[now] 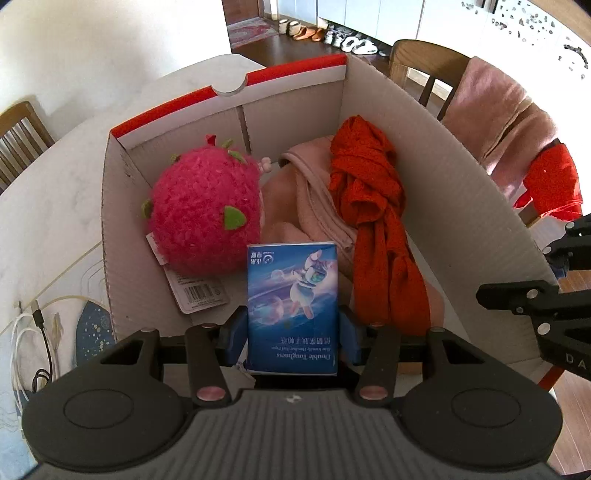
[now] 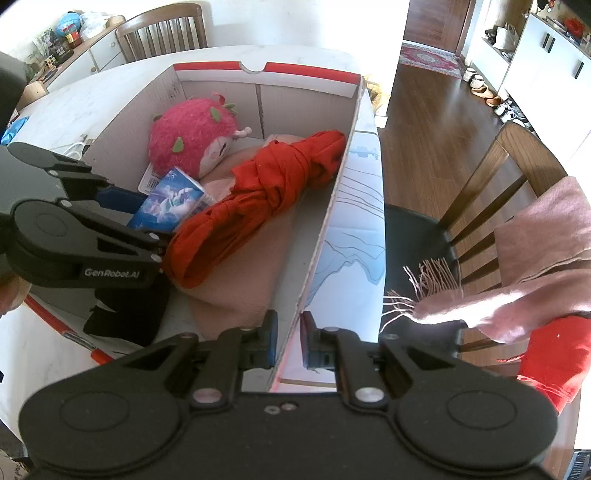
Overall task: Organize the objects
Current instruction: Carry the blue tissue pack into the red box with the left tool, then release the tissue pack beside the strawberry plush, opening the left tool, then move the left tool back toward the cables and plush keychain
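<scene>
My left gripper (image 1: 291, 336) is shut on a blue tissue pack (image 1: 293, 302), holding it upright inside the white cardboard box (image 1: 229, 118). From the right wrist view the same pack (image 2: 168, 203) hangs low in the box, beside the pink dragon-fruit plush (image 2: 195, 136). The plush (image 1: 203, 206) lies at the box's left, a knotted red scarf (image 1: 373, 206) at its right on pink cloth (image 1: 295, 199). My right gripper (image 2: 290, 341) is shut on the box's right wall (image 2: 332, 206), one pad on each side.
The box stands on a white marble table (image 1: 48, 192). Cables (image 1: 33, 332) lie left of it. A wooden chair (image 2: 491, 192) at the right carries a pink fringed shawl (image 2: 535, 266) and red cloth (image 2: 557, 354). Another chair (image 2: 162, 29) stands behind the table.
</scene>
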`<state>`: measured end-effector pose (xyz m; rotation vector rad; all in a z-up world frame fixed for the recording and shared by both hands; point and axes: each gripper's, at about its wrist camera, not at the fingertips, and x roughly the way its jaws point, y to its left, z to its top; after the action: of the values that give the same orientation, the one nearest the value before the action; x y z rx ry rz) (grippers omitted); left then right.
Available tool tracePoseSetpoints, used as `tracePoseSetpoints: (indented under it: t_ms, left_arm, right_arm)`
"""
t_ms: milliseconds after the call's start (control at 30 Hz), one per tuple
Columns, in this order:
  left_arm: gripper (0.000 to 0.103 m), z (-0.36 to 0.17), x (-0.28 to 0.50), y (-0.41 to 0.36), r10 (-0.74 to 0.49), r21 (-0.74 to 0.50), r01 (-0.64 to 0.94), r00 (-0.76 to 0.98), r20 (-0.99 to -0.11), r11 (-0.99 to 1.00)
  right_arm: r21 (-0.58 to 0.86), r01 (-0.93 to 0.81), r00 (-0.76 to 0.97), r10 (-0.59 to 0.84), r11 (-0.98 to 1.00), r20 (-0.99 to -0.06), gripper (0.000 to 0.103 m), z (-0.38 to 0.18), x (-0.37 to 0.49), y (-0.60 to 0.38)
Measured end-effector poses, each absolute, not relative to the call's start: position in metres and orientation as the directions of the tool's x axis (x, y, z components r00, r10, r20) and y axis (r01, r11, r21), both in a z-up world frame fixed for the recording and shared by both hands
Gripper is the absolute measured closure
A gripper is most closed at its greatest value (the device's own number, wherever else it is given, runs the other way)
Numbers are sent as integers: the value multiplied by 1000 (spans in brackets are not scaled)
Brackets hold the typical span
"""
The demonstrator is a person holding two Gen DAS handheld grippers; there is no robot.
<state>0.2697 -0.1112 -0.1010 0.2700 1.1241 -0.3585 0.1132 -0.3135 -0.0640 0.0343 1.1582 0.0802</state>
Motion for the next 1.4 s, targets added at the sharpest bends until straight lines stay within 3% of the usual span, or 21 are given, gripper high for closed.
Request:
tracePoseSetpoints:
  t_ms: [67, 300, 967, 1067, 1167, 1400]
  left_arm:
    - [51, -100, 269, -111, -149, 28, 416, 387, -910, 909]
    - [31, -90, 260, -109, -174, 34, 441, 422, -890, 897]
    - [30, -6, 211, -43, -315, -84, 395, 567, -762, 915]
    - [29, 5, 204, -20, -299, -88, 358, 593, -747, 930]
    - [22, 11, 197, 7, -280, -96, 314, 616, -736, 945]
    - [22, 6, 184, 72, -191, -90, 188, 631, -752, 978]
  right_arm:
    - [70, -45, 398, 82, 997, -914, 92, -64, 113, -313]
    - [71, -44, 398, 83, 996, -914, 92, -65, 113, -313]
    - [66, -41, 396, 76, 997, -915, 92, -63, 112, -315]
    - [63, -39, 395, 73, 997, -916, 92, -63, 112, -315]
    - [57, -38, 392, 67, 998, -917, 92, -63, 112, -314]
    - [48, -34, 382, 57, 998, -922, 92, -63, 115, -311]
